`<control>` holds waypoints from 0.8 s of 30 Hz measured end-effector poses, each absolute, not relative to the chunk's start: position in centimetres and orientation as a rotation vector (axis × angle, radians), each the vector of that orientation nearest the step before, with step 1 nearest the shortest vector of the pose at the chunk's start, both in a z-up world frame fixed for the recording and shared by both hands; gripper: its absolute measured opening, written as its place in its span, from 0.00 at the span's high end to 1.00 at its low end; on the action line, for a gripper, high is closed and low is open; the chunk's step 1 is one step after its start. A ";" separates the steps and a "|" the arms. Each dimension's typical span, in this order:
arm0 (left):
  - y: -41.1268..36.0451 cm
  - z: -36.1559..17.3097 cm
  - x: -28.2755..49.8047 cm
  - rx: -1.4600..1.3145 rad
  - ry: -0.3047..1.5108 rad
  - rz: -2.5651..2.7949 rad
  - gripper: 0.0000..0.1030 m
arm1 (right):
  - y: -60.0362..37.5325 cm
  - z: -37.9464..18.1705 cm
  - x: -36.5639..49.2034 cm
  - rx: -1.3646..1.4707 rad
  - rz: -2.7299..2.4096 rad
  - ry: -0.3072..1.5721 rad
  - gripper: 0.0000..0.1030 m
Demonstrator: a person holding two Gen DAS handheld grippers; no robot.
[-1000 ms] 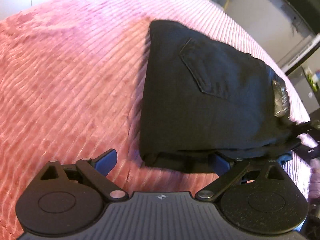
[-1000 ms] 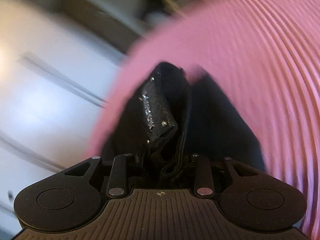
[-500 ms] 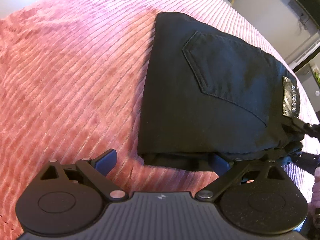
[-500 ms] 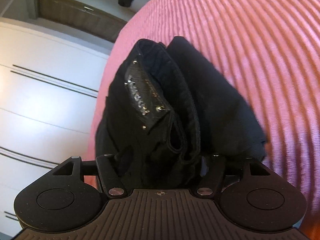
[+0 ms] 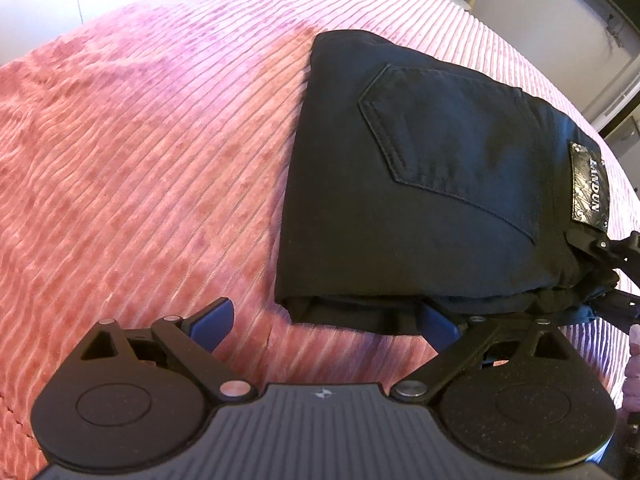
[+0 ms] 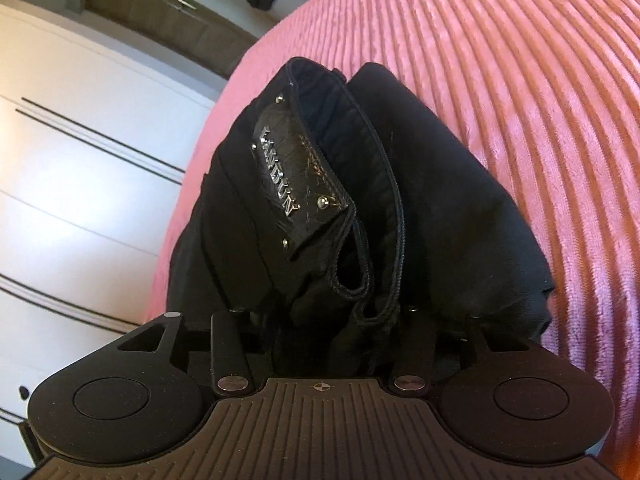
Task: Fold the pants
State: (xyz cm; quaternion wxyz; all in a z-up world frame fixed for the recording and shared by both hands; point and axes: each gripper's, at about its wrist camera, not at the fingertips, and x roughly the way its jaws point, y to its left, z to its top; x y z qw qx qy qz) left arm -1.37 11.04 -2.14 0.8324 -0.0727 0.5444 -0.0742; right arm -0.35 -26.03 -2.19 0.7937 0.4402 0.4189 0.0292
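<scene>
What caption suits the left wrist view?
Folded black pants on pink ribbed bedspread, left gripper open.

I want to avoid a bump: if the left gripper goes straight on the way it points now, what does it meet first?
Most likely the pink ribbed cover: the left gripper stands open and points down at it. Its right finger is already at the near edge of the folded black pants, so they may catch too; depth is unclear.

Folded black pants [image 6: 420, 200] bunched at the right gripper [image 6: 324, 320]

Its jaws have just been closing, waistband fabric between them; a shiny black lettered patch [image 6: 296, 176] faces up on the pink ribbed bedspread [image 6: 520, 80].
</scene>
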 end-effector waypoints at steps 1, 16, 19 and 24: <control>11.1 -2.2 -1.4 -0.157 1.154 -0.154 0.05 | -26.1 -2.3 -0.4 0.929 0.067 0.892 0.60; 13.5 -0.9 -3.5 -0.300 1.028 -0.128 0.05 | -23.3 0.6 -1.1 0.494 -0.128 0.799 0.62; 13.7 -0.5 -3.8 -0.291 1.028 -0.086 0.05 | -23.6 0.5 -0.9 0.538 -0.127 0.808 0.53; 15.3 1.7 -5.4 -0.344 0.930 -0.041 0.05 | -25.4 3.2 -3.2 0.508 -0.246 0.609 0.37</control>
